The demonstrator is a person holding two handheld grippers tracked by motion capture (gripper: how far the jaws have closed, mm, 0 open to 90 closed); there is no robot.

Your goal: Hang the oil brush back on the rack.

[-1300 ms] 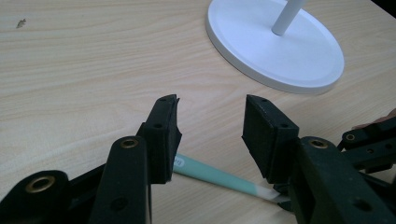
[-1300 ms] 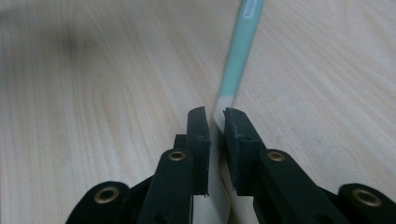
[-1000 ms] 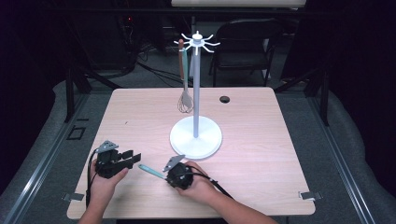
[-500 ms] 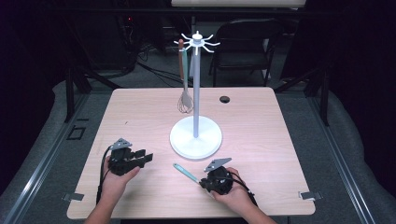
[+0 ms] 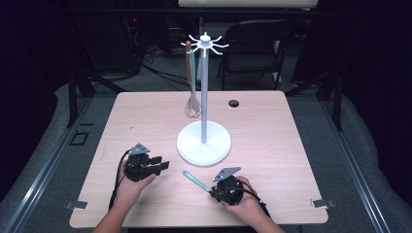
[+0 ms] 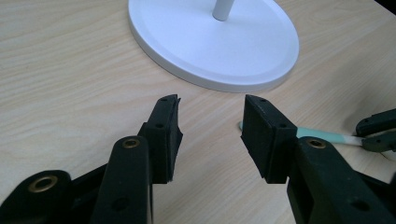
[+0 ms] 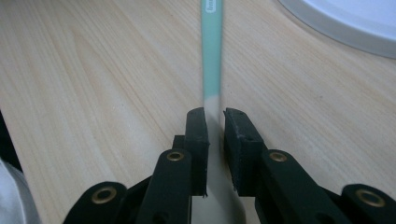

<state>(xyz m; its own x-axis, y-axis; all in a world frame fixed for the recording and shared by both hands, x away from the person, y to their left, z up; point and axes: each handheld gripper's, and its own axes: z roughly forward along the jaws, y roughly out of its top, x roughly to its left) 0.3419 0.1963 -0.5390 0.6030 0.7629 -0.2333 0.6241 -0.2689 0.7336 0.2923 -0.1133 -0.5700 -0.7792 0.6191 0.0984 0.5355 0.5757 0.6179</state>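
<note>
The thin mint-green utensil with a pale end [image 5: 195, 180] lies on the light wooden table [image 5: 272, 131], just in front of the round white base of the tall white hanging stand [image 5: 203, 144]. Its long axis runs diagonally: the green handle tip points up and left toward the stand's base and the space ahead of the left hand-held gripper [image 5: 156, 166], while the pale end sits between the jaws of the right hand-held gripper [image 7: 214, 116].

In the right gripper view those jaws stand close on either side of the pale end, and they have just been opening; a narrow gap shows beside the utensil, so I judge the grip released or nearly so. The left hand-held gripper's jaws are apart with nothing between them, and in the left gripper view they face the handle tip, which lies to the right just ahead. The right hand is nearer the utensil; the left would have to close in from the handle end. A wire whisk [image 5: 193, 108] hangs from the stand.
</note>
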